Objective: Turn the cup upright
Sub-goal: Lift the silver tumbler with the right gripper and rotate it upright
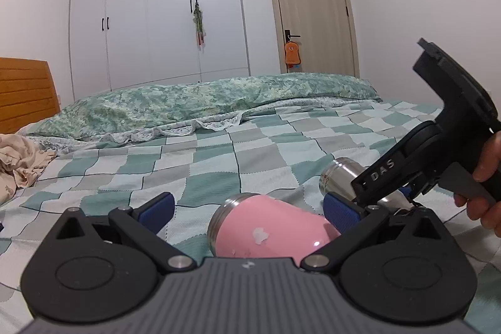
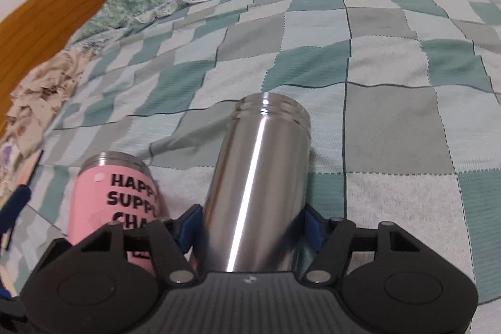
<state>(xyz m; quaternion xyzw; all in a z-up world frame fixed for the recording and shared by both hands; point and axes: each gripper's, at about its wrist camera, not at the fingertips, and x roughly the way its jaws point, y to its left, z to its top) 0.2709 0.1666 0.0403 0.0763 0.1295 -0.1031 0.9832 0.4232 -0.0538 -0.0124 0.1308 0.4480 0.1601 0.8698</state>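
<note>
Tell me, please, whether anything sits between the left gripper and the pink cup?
Nothing visible does: the pink metal-rimmed cup lies on its side between the open left gripper fingers, on the checked bedspread.

Pink cup (image 2: 116,196), black lettering, at 8 o'clock; shiny silver cup (image 2: 260,177). Bed (image 2: 391,121): teal, grey, pale checked cover. Green mottled quilt (image 1: 194,102) at 12 o'clock. Blue pads (image 1: 158,207).

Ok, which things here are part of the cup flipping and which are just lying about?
Job:
- steel cup, lying along the right tool, which is shut on it
- pink cup, on its side between the open left tool's fingers

Lying about:
- checked bedspread
- green quilt
- crumpled cloth
- wardrobe
- door
</note>
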